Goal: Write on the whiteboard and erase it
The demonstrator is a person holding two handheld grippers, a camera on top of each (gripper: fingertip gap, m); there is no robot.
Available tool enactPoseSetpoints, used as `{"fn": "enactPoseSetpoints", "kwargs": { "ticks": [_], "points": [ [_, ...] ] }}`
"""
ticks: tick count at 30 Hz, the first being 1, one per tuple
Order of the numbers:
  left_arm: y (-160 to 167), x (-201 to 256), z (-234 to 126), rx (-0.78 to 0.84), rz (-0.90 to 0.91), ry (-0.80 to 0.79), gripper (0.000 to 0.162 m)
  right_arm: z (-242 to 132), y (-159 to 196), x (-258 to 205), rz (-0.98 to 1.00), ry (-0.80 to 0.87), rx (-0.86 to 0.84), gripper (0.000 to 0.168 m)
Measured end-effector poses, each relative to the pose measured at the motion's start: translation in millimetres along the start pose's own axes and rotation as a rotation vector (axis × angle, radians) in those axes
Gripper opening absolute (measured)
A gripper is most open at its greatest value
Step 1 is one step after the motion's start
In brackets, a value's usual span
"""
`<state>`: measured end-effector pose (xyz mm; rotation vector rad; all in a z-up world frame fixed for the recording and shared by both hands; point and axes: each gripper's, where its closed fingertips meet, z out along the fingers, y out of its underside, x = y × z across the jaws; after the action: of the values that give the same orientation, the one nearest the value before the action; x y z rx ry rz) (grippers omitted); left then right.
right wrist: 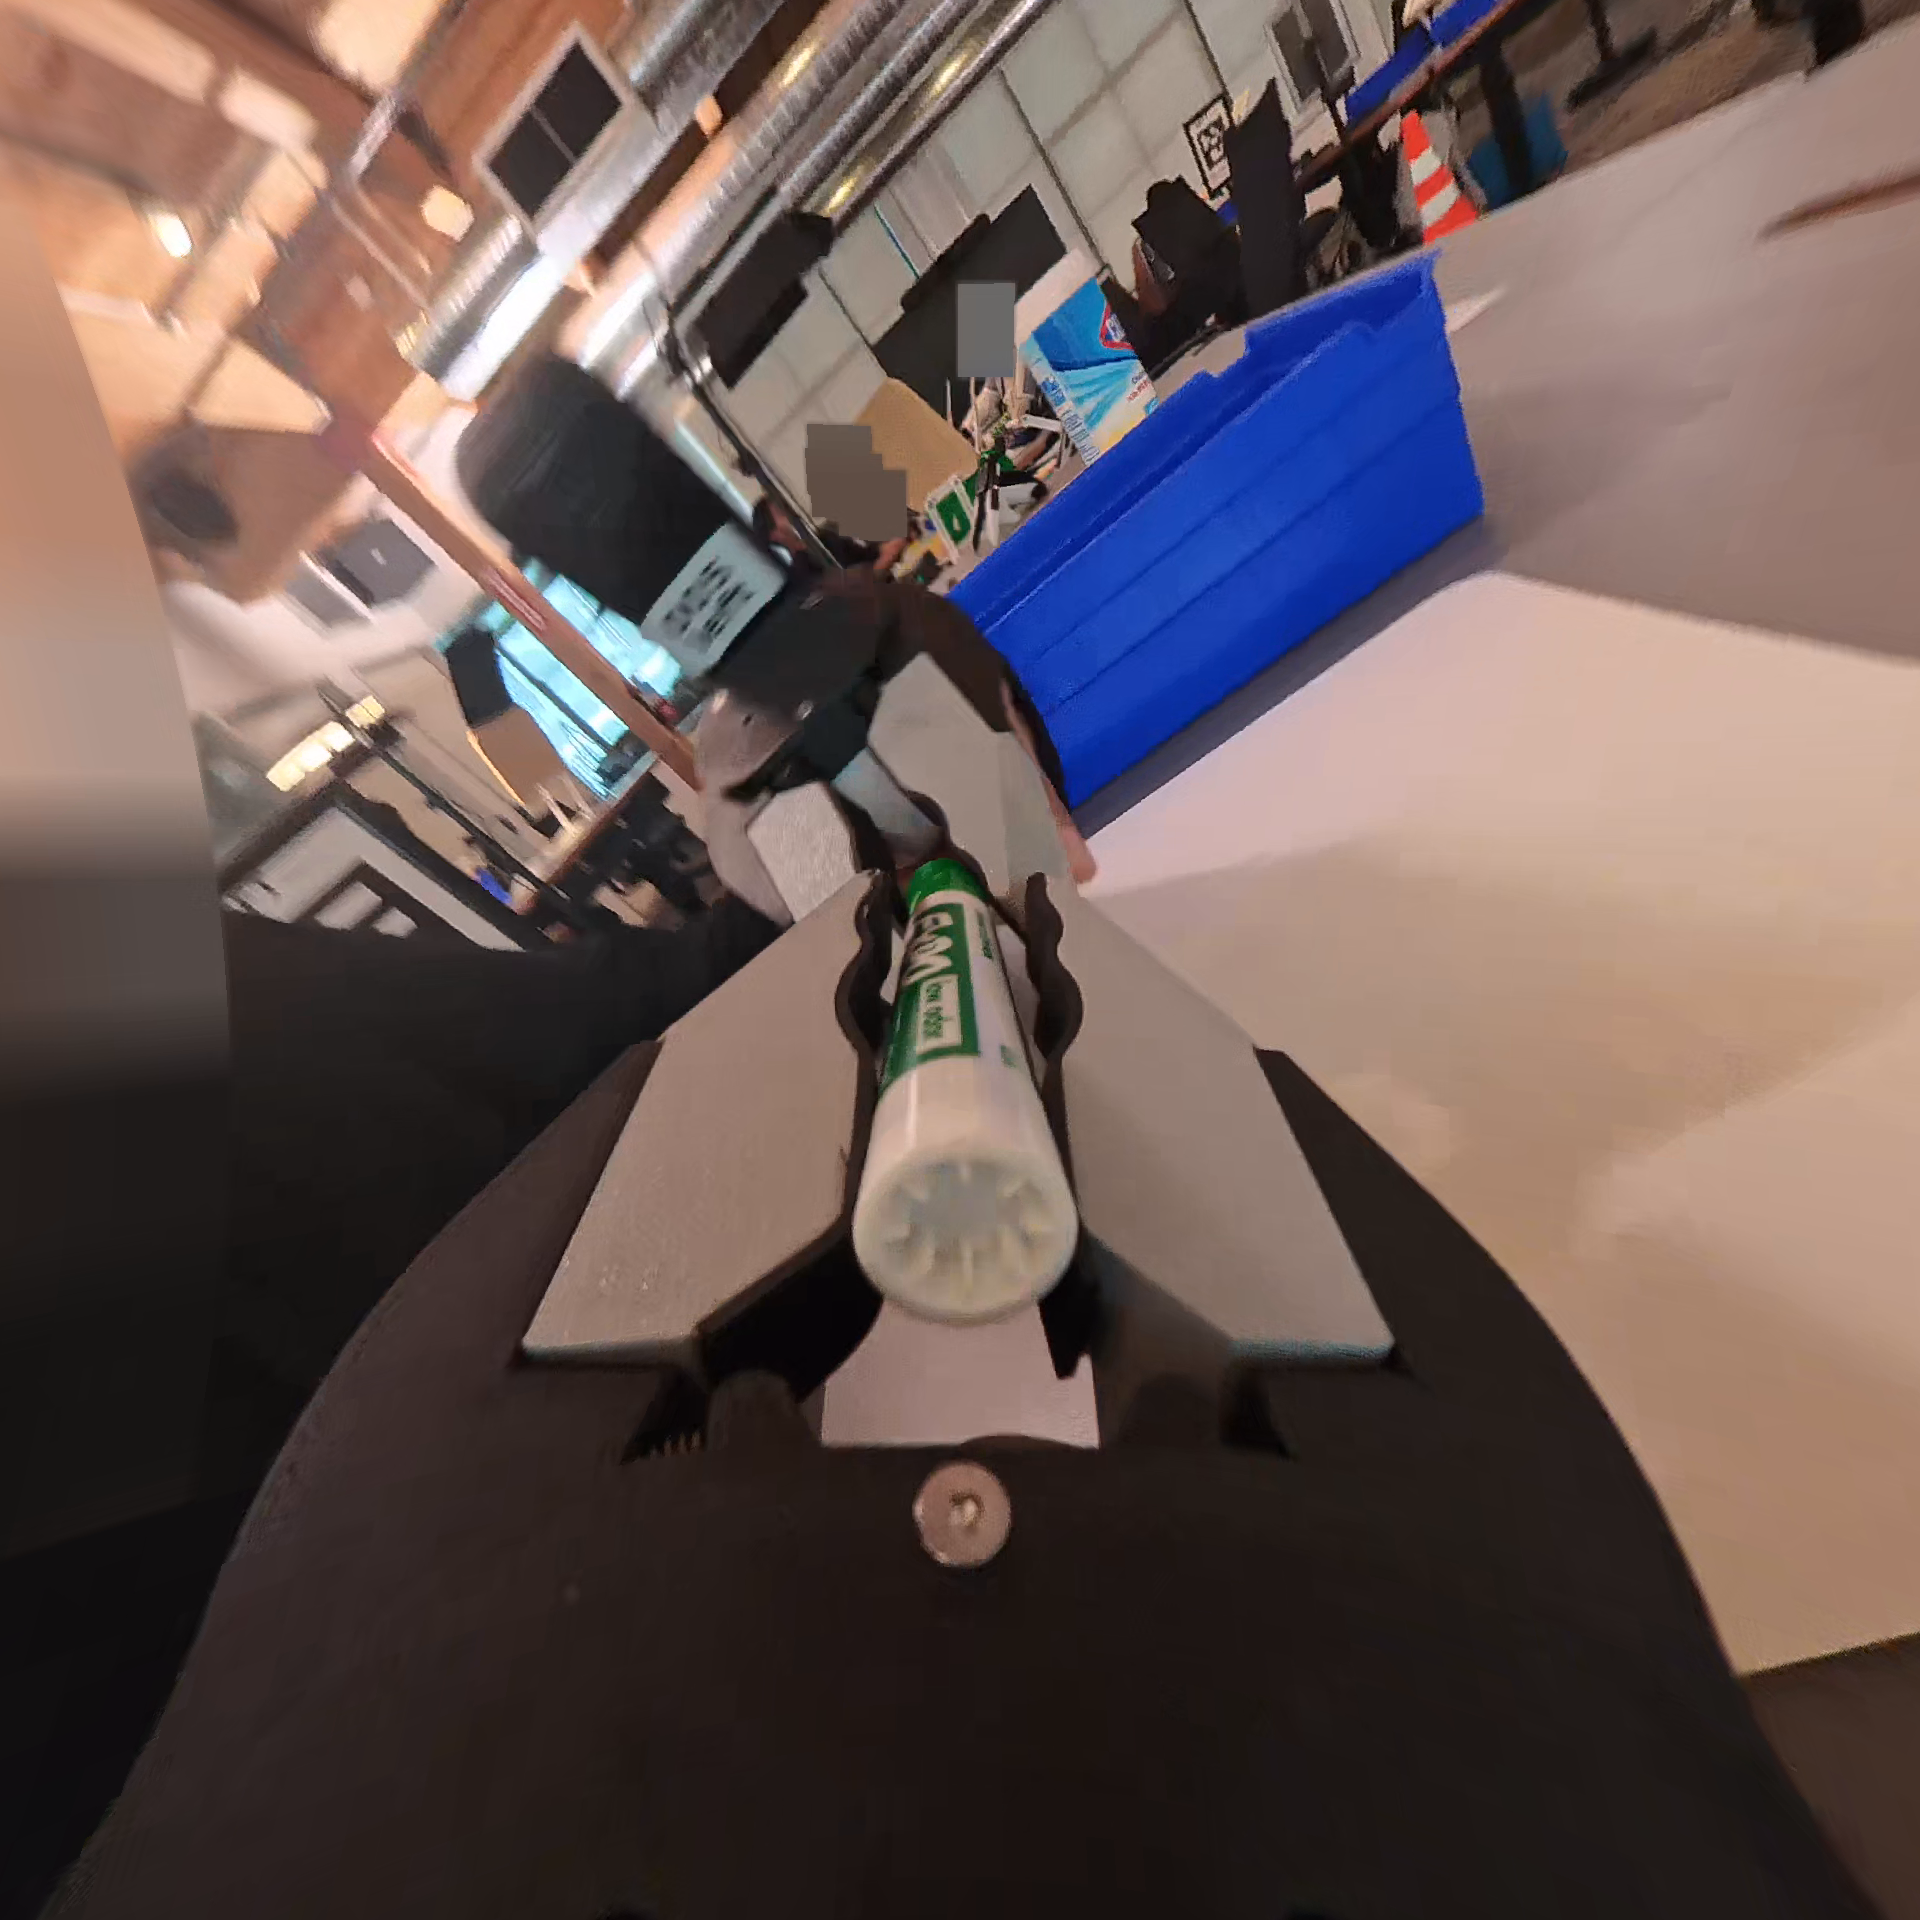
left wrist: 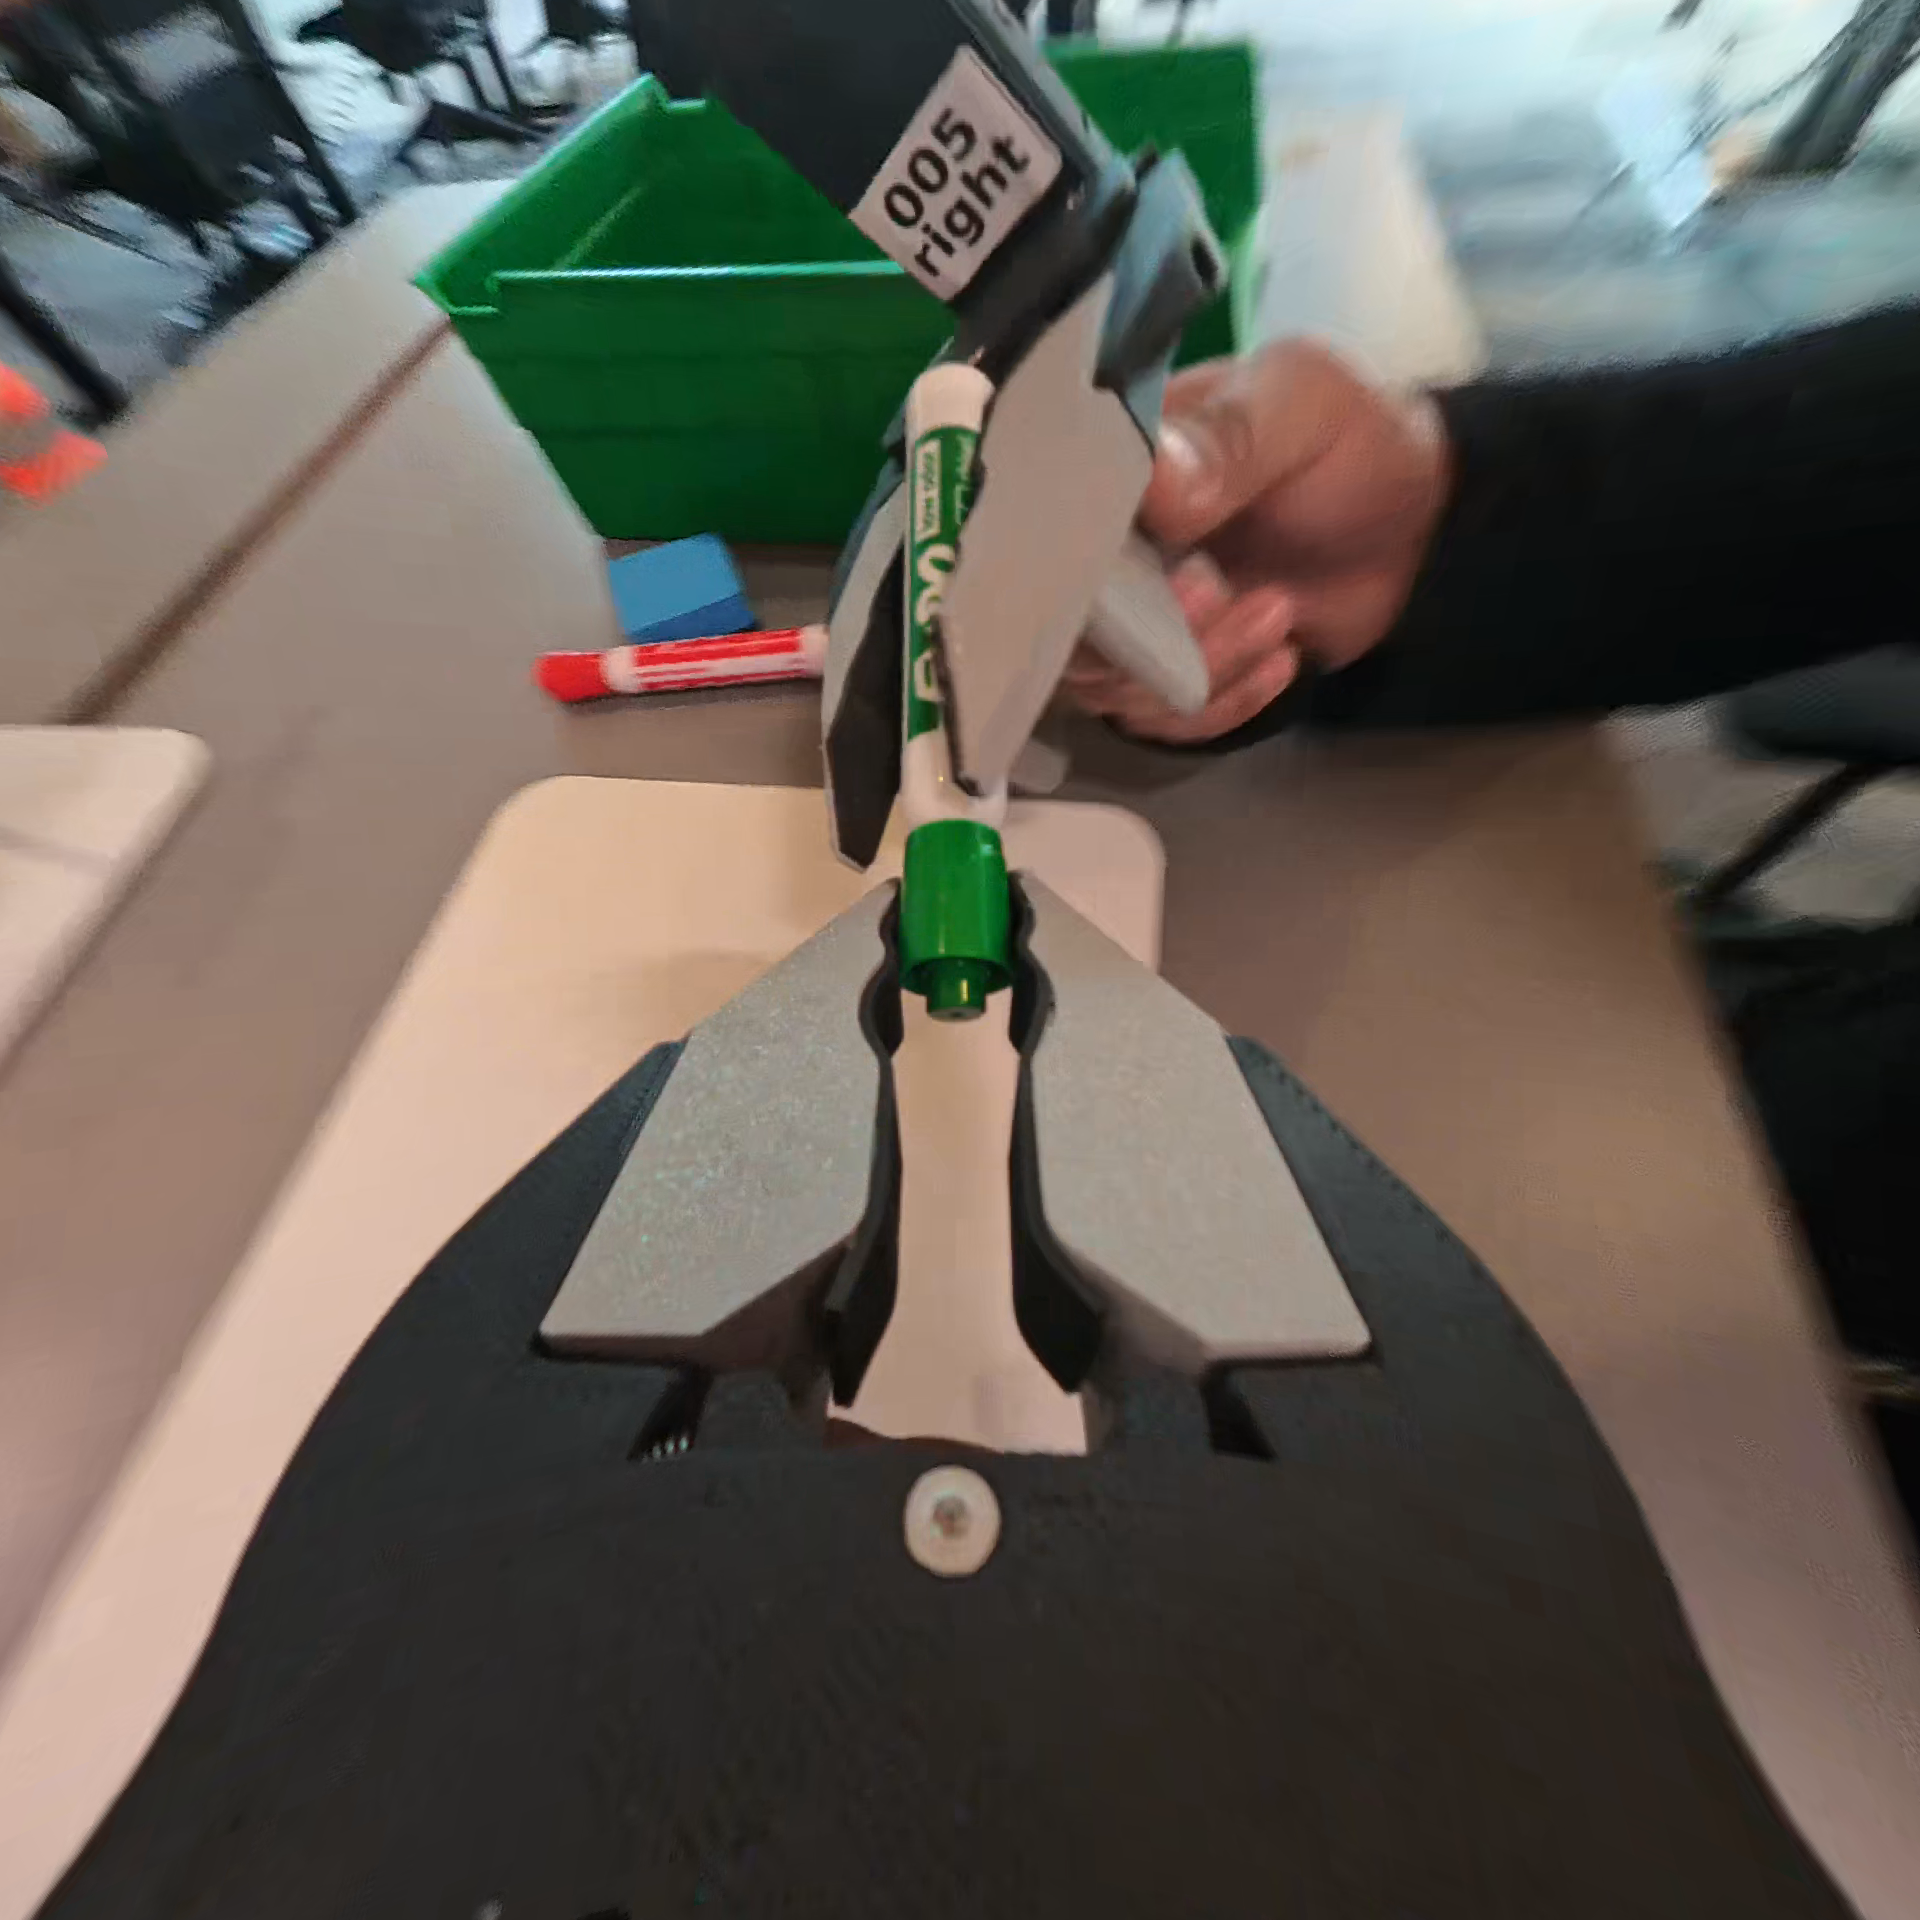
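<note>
Up close in the left wrist view, the left gripper (left wrist: 954, 940) is sitting nearly closed, its two grey fingers (left wrist: 774, 1132) pinching the green cap (left wrist: 953, 912) of the green marker (left wrist: 935, 582) right at the tips. Cap end is pointing back toward the camera. Below it, the whiteboard (left wrist: 582, 1039) is lying flat on the grey table (left wrist: 1403, 987); no marks showing on it. Just past the cap, the right gripper (left wrist: 914, 727) is coming down steeply from above, jaws narrow, clamping the white marker barrel along its length. A hand (left wrist: 1278, 540) in a dark sleeve is gripping that tool's handle on the right. Cap and barrel are lining up in one straight run; cannot tell whether the cap is still seated or partly off.

In the right wrist view, the right gripper (right wrist: 961, 935) is holding the barrel (right wrist: 956, 1091) lengthwise between its fingers, the white butt end facing the lens. Beyond its tips the left gripper (right wrist: 862, 821) is showing blurred, meeting the marker's far end. The whiteboard (right wrist: 1507, 935) is stretching off to the right.

Farther out on the table, a red marker (left wrist: 681, 663) is lying flat beyond the board's far edge, a blue eraser block (left wrist: 681, 587) just behind it. Behind those, a green bin (left wrist: 675, 343) is standing; the right wrist view is showing a blue bin (right wrist: 1247, 551) at the board's far side. Background is blurry office furniture.
</note>
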<state>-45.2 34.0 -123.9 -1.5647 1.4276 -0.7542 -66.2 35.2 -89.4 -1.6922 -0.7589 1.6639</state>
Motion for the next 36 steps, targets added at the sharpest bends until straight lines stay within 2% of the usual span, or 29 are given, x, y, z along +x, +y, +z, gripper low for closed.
{"fn": "enactPoseSetpoints", "kwargs": {
  "ticks": [3, 4, 5, 7, 8, 11, 12, 13, 17, 20, 23, 24, 25, 26, 31, 33, 34, 36],
  "points": [
    [9.2, -12.6, 2.1, -0.078, 0.375, -0.220, 0.014, 0.1, 1.7, 6.2, 0.097, -0.010, 0.010, 0.024],
    [12.1, -13.4, 2.9, -0.097, 0.402, -0.237, 0.014, 0.6, 4.4, 8.8, 0.098, 0.005, 0.000, 0.024],
    [10.0, -9.5, 3.1, -0.075, 0.335, -0.197, 0.014, 0.1, 4.2, 7.0, 0.072, 0.005, 0.001, 0.024],
    [-3.0, 3.1, -1.1, 0.017, 0.085, -0.028, 0.014, -2.0, 1.6, -3.4, -0.049, 0.010, -0.012, 0.025],
    [-7.9, 14.2, -3.7, 0.052, -0.057, 0.099, 0.014, -1.8, -0.8, -11.4, -0.119, 0.005, -0.010, 0.025],
    [-31.1, 45.9, -20.9, 0.186, -0.602, 0.609, 0.014, -1.3, -2.7, -33.8, -0.332, -0.011, -0.019, 0.025],
    [-33.2, 49.2, -24.5, 0.206, -0.664, 0.695, 0.014, -0.6, -1.5, -37.8, -0.385, -0.004, -0.031, 0.025],
    [-28.8, 51.5, -22.8, 0.190, -0.655, 0.705, 0.014, 0.0, 1.3, -37.2, -0.415, 0.010, -0.056, 0.025],
    [-18.1, 50.8, -13.0, 0.126, -0.486, 0.559, 0.013, -1.7, 3.7, -34.1, -0.388, 0.004, -0.072, 0.025],
    [-6.4, 18.3, -0.7, 0.071, -0.131, 0.169, 0.013, -4.7, 0.6, -15.1, -0.267, 0.060, -0.059, 0.025],
    [-5.3, -13.9, 0.5, 0.008, 0.343, -0.257, 0.012, -7.5, -4.0, -4.6, -0.132, 0.044, -0.016, 0.025],
    [-5.6, -20.0, 0.2, -0.012, 0.460, -0.354, 0.012, -8.0, -5.0, -3.2, -0.115, 0.043, -0.006, 0.025],
    [-6.0, -20.3, 1.0, -0.010, 0.509, -0.383, 0.012, -9.0, -5.9, -3.1, -0.101, 0.037, 0.002, 0.025],
    [-3.2, -15.3, 4.6, -0.006, 0.408, -0.313, 0.012, -10.0, -6.5, -4.1, -0.095, 0.027, 0.007, 0.024],
    [-30.6, 28.5, -11.6, 0.196, -0.442, 0.371, 0.011, -9.5, -10.4, -25.7, -0.225, -0.023, 0.020, 0.025],
    [-38.0, 45.8, -24.0, 0.234, -0.665, 0.658, 0.011, -6.5, -7.9, -33.9, -0.281, -0.040, 0.000, 0.025],
    [-36.1, 48.7, -24.2, 0.231, -0.680, 0.695, 0.011, -5.4, -6.7, -35.9, -0.293, -0.044, -0.006, 0.026],
    [-23.9, 38.6, -10.4, 0.185, -0.573, 0.537, 0.010, -7.3, -6.7, -26.4, -0.280, 0.002, -0.012, 0.025]
  ]
}}
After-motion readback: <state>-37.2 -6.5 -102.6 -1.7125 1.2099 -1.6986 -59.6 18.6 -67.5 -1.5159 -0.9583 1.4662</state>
